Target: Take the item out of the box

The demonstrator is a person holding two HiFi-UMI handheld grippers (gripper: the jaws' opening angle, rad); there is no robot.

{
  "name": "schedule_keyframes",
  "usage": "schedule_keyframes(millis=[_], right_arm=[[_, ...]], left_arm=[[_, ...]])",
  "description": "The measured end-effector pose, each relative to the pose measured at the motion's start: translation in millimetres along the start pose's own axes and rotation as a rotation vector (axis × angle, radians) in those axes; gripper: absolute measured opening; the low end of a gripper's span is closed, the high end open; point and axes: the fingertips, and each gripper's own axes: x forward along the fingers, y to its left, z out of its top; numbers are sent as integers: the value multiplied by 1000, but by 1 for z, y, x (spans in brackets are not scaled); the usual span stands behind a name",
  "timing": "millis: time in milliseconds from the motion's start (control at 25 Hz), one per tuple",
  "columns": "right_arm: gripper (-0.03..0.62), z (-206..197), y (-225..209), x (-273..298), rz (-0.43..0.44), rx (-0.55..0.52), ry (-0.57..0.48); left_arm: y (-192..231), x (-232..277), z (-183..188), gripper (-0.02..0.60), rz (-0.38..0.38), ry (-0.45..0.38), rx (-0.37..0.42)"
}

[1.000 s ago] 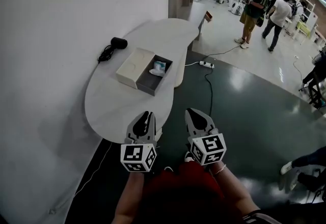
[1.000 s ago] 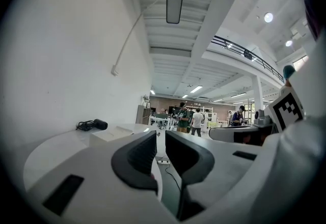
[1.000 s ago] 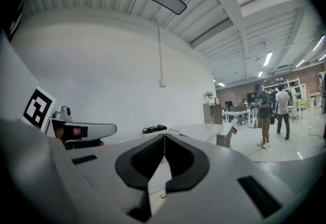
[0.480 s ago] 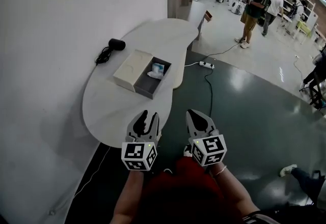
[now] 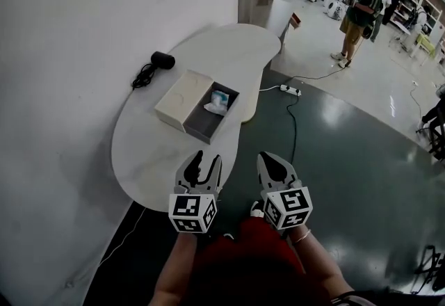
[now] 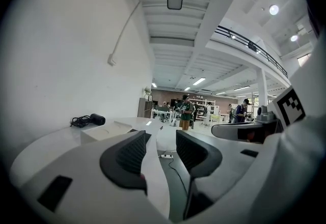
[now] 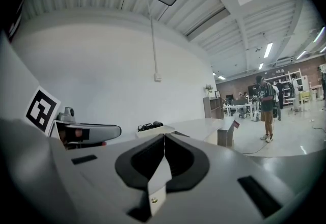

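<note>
Item — small, white with a touch of blue — is seen lying inside the dark box, at the box's far end. The box is set open near the middle of the white surface, close to its right edge, where the dark floor begins. A pale lid is laid flat against the box's left side, touching it. Toward the surface's left edge, by the wall, a black device is placed with its cable coiled just beside it. It is well apart from the box.

Both tools are held low at the near end, well apart from the box and the item. The left hand-held gripper is shown over the near edge of the surface. Its jaws are spread, having just been opening, and nothing is caught between them; through the gap in the left gripper view only the surface and the floor beyond are seen. The right hand-held gripper is held just beside it, over the floor off the surface's near right edge. Its jaws are pressed together along their whole length, with nothing pinched in them, as is plainly shown in the right gripper view.

Farther off, a power strip is left on the floor, and a person is seen standing in the open hall behind.
</note>
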Motion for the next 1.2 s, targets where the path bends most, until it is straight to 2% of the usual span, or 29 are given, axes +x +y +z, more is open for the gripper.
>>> schedule_keyframes(millis=[640, 1200], right_arm=[[15, 3, -65, 67, 22, 27, 32], [15, 13, -113, 94, 73, 35, 38]], left_arm=[[18, 84, -8, 187, 66, 59, -16], [12, 140, -2, 187, 136, 97, 11]])
